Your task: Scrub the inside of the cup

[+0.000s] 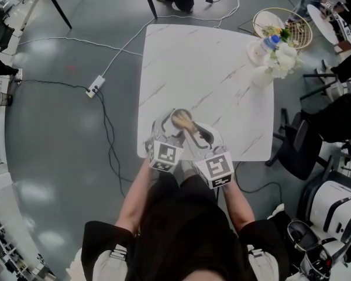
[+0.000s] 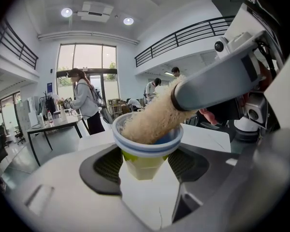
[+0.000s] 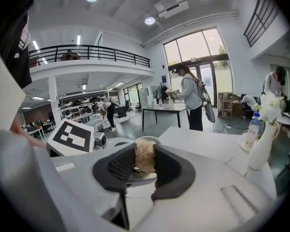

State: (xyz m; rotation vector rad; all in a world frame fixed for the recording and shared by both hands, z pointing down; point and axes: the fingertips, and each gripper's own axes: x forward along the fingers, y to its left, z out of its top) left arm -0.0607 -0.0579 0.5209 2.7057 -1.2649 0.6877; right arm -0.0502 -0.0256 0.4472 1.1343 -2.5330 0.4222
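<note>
- The left gripper (image 2: 146,170) has its fingers (image 2: 106,167) clamped on the cup (image 2: 146,146), which is upright with its mouth up, above the bench (image 1: 222,69) near its front edge.
- The right gripper (image 3: 144,166) has its fingers pinched on the scrubber (image 2: 152,120). The scrubber's long axis slants down from the right, and its tip is inside the cup.

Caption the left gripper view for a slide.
Left gripper grips a blue-rimmed cup while a fibrous scrubber pokes into its mouth.
</note>
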